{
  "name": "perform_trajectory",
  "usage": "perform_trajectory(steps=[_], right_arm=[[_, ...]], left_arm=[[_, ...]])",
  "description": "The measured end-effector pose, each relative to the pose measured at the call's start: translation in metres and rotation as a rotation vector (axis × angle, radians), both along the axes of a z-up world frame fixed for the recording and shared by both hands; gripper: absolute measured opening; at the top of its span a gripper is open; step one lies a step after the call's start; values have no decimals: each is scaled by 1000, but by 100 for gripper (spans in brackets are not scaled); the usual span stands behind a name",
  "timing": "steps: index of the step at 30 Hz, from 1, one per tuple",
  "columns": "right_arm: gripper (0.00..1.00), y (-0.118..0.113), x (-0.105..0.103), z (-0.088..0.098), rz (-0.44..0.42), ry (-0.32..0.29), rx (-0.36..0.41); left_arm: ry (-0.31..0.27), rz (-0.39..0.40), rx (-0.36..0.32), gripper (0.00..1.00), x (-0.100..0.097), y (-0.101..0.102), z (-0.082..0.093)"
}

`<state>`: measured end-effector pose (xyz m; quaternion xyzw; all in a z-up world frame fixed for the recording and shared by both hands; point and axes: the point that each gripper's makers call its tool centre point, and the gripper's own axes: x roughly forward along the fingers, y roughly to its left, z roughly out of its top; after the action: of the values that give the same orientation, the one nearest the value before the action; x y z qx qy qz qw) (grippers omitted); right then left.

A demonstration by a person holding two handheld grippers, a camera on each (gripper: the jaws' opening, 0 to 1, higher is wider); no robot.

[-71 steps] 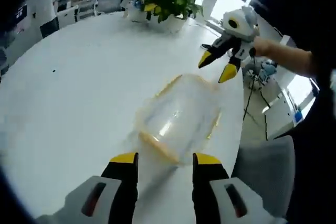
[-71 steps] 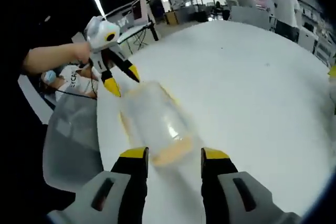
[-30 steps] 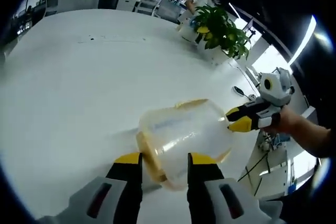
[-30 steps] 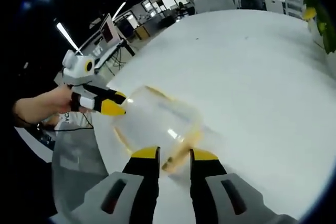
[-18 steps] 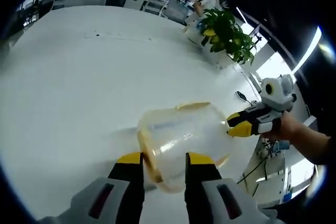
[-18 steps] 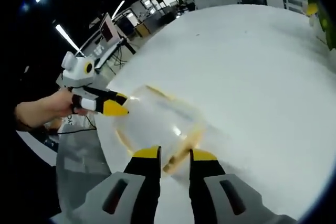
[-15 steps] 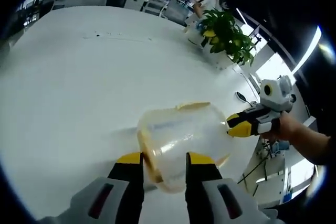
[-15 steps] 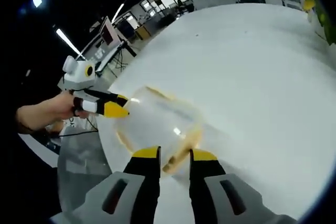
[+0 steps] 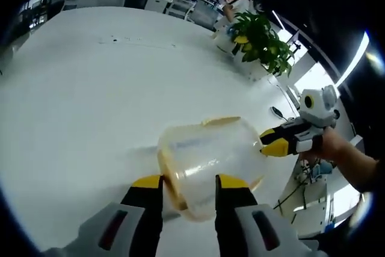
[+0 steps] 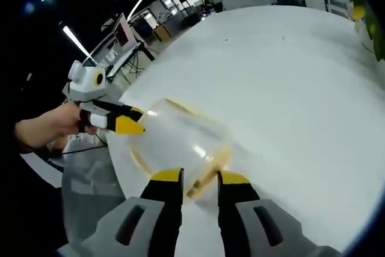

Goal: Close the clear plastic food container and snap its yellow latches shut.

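Observation:
A clear plastic food container (image 9: 207, 154) (image 10: 180, 142) with yellow latches lies on the white table (image 9: 84, 88) (image 10: 289, 76). My left gripper (image 9: 188, 182) straddles its near end, jaws drawn in on the yellow latch (image 9: 171, 186) there. At the opposite end, my right gripper (image 10: 200, 177) has its jaws narrowed on the other yellow latch (image 10: 204, 176). The left gripper view has the right gripper (image 9: 274, 142) at the container's far end, held by a hand (image 9: 331, 148). In the right gripper view, the left gripper (image 10: 135, 121) touches the far end.
A potted green plant (image 9: 261, 40) stands at the table's far side. The container lies close to the table's edge (image 10: 117, 167), with a grey chair (image 10: 84, 191) just beyond it. Desks and people fill the room behind.
Both grippers came in from above the container to its two ends and their jaws narrowed on the latches. Over the last half second almost nothing has moved.

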<state>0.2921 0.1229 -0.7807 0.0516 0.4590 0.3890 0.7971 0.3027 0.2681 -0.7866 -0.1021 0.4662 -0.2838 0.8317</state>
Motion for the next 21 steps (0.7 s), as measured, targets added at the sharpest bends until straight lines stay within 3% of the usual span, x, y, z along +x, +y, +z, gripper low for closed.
perform_trajectory(steps=[4,7,12,14,19,20,21], right_arm=[[20,0,1,2,54,-48,-59],[21,0,2,4,96,-86,-118],[24,2,5,7,219,-217,-215],[24,3,4,7,215,-207,-225],[25,2,4,9,266,-247,-264],[26,1,5,9,280,-268,-279],[26,3,7,11,334,-327,-304]], left_arm=[[-17,-11,5,29,-1,-2,0],[-88,-60,48,30,4,-2,3],[-134,-71,80,31,4,-3,5],[-193,-102,136,33,7,-1,8],[-322,-201,275,37,11,-3,17],[-344,-225,298,37,11,-5,20],[-368,-264,325,37,10,-8,22]])
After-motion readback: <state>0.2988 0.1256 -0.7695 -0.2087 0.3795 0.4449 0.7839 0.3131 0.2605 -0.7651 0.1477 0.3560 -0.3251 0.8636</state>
